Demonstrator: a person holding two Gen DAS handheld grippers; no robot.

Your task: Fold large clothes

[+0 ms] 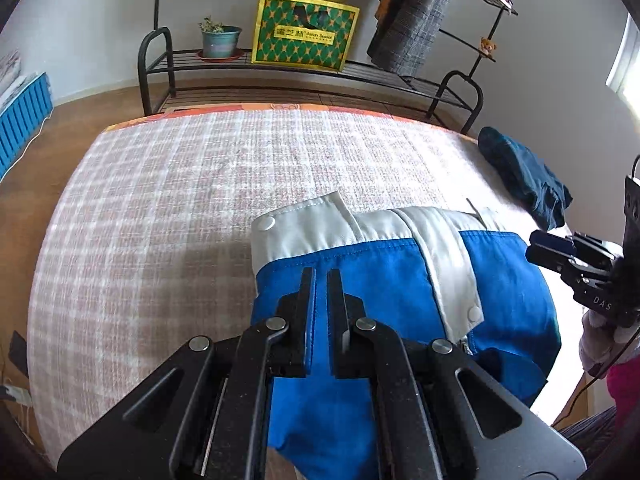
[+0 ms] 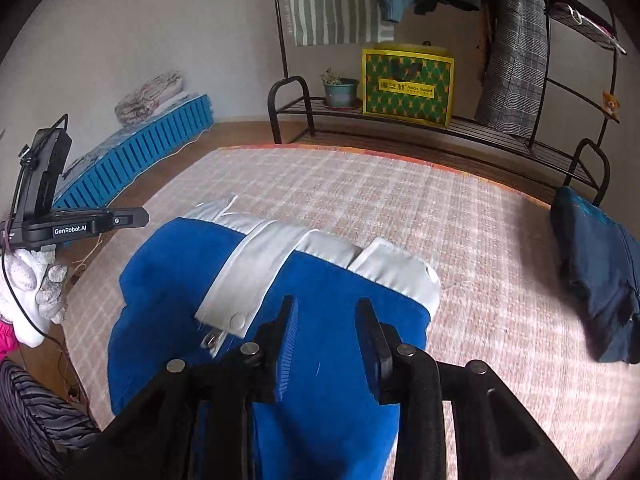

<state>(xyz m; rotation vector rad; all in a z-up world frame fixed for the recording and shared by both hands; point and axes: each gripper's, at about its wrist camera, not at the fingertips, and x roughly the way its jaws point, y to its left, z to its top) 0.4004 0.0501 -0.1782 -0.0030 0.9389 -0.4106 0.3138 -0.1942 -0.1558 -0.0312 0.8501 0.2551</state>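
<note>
A blue jacket with a white collar and snap buttons (image 1: 500,280) lies folded into a bundle on the checked bed cover (image 1: 180,200); it also shows in the right wrist view (image 2: 328,288). My left gripper (image 1: 321,274) hovers over the jacket's left part, jaws nearly together with a narrow gap and nothing between them. My right gripper (image 2: 328,304) is open above the jacket's near side and holds nothing. The right gripper also shows at the right edge of the left wrist view (image 1: 560,252). The left gripper body shows at the left of the right wrist view (image 2: 80,224).
A dark navy folded garment (image 2: 600,280) lies on the bed's far right. Beyond the bed stands a black metal rack (image 1: 320,68) with a potted plant (image 1: 220,40), a green-and-yellow bag (image 1: 304,36) and hanging clothes. A blue slatted crate (image 2: 140,160) sits on the floor at left.
</note>
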